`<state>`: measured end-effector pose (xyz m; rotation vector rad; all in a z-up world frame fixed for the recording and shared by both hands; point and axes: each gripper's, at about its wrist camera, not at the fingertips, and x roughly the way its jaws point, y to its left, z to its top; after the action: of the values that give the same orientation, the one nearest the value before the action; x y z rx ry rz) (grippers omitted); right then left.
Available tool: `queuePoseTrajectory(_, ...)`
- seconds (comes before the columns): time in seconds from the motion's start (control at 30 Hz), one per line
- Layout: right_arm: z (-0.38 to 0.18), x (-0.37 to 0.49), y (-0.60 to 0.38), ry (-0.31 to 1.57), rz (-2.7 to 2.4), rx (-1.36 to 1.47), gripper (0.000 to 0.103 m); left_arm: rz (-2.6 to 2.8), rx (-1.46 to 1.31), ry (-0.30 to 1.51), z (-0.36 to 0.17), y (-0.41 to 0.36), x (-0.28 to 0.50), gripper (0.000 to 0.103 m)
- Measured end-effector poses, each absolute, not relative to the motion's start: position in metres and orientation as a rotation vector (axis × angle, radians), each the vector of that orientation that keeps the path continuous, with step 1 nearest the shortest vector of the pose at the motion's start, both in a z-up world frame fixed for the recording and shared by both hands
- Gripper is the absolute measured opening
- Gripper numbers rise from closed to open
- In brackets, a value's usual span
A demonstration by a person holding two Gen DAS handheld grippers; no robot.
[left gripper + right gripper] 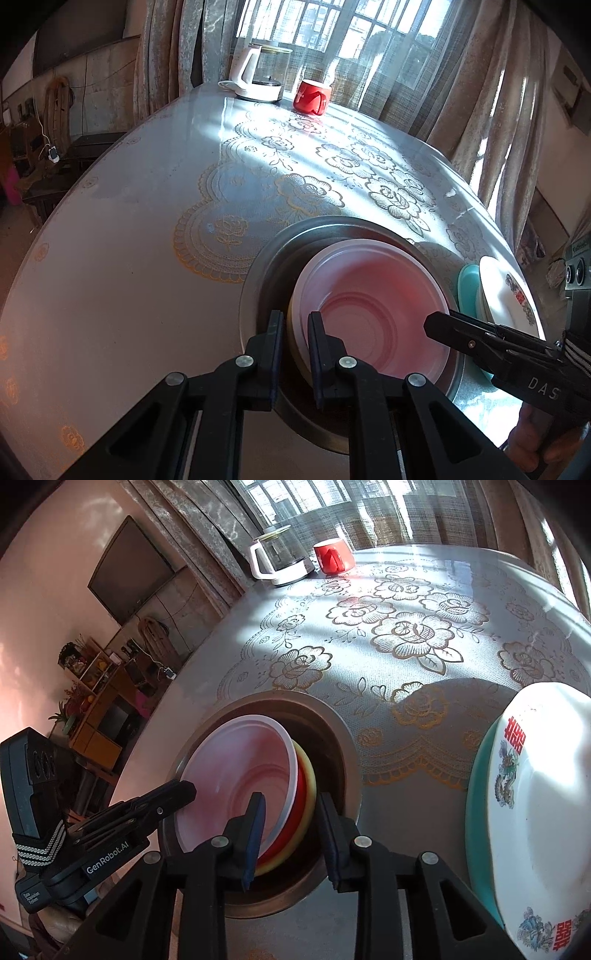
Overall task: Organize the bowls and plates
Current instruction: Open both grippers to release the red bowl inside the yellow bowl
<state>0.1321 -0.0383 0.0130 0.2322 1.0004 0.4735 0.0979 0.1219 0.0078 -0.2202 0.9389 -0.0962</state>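
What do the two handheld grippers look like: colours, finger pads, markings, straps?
Both are matte black plastic with angular linkage arms and round silver pivot pins. The left gripper has dark blue pads on its fingertips, as does the right gripper. White lettering on the left one's body reads "GenRobot.AI"; "DAS" shows on the right. Each carries a black-and-white striped strap and a dark module with round lenses.

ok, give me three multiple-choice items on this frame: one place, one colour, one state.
1. The red mug stands: A on a chair; B beside the kettle; C on the floor.
2. The top bowl of the stack is: A pink; B teal; C black.
3. The left gripper is: A open over the cloth; B lifting the mug; C shut on the stack's rim.
Key: B, mug and kettle share the table's far edge; A, pink above red and yellow; C, jaws clamp the rim.
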Motion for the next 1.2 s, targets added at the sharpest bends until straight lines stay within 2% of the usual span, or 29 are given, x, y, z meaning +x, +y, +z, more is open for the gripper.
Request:
queuePoseTrajectory(0.1,0.013,0.132,-0.034,0.995,0.476,0.199,0.029,-0.094,-0.208,0.933,0.007,0.121,0.096,0.013)
queuePoseTrajectory(0.33,0.012,0.136,-0.027,0.968,0.461,0.127,0.015,-0.080,-0.156,0.918,0.007,0.114,0.095,0.017)
queuePoseTrajectory(0.5,0.018,0.136,-0.016,0.936,0.446,0.032,0.010,-0.048,-0.110,0.905,0.006,0.111,0.097,0.016)
queuePoseTrajectory(0.77,0.015,0.141,-0.010,0.920,0.424,-0.037,0.010,-0.049,-0.100,0.902,0.004,0.108,0.101,0.016)
queuePoseTrajectory(1.2,0.012,0.145,-0.015,0.915,0.424,0.004,0.011,-0.034,-0.097,0.900,0.003,0.106,0.102,0.017)
